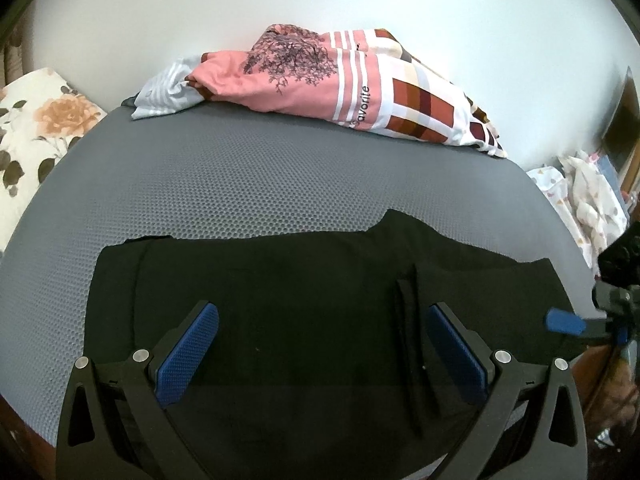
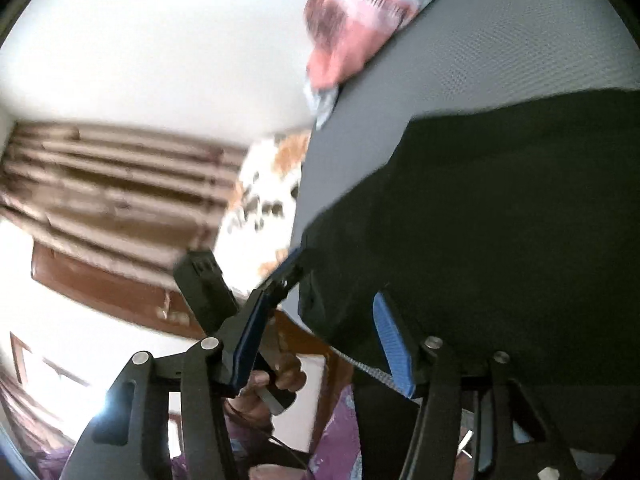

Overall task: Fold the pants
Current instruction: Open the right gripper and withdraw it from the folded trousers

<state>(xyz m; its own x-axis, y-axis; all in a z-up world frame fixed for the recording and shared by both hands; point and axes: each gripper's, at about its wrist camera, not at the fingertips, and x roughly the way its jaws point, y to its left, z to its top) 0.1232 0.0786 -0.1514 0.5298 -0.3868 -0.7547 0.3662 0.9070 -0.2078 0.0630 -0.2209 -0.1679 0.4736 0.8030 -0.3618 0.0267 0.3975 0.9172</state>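
The grey mesh-textured bed (image 1: 224,184) fills most of the left wrist view, backed by a plain white wall (image 1: 320,8). The black pants (image 1: 288,280) lie flat across the near part of the bed, folded into a wide dark slab with a narrow strap or seam (image 1: 408,320) running across the cloth near the right pad.

At the far edge of the bed sits a heap of pink, white and brown patterned bedding (image 1: 360,92), printed with a tree and the word "favorite". A floral pillow (image 1: 36,128) rests off the bed's left side, and a pale printed cloth (image 1: 580,200) is bunched at the right.

The left tongs (image 1: 322,356) hang over the pants with their 2 blue pads spread wide, nothing between them.

The right tongs (image 2: 332,320) are at the pants' edge; in the left wrist view 1 blue pad tip pokes in from the right. In the blurred right wrist view their pads stand partly apart, with a lobe of black cloth in the gap; the right pad lies against the cloth, the left pad clear of it. Below, a hand (image 2: 276,384) grips the other handle.
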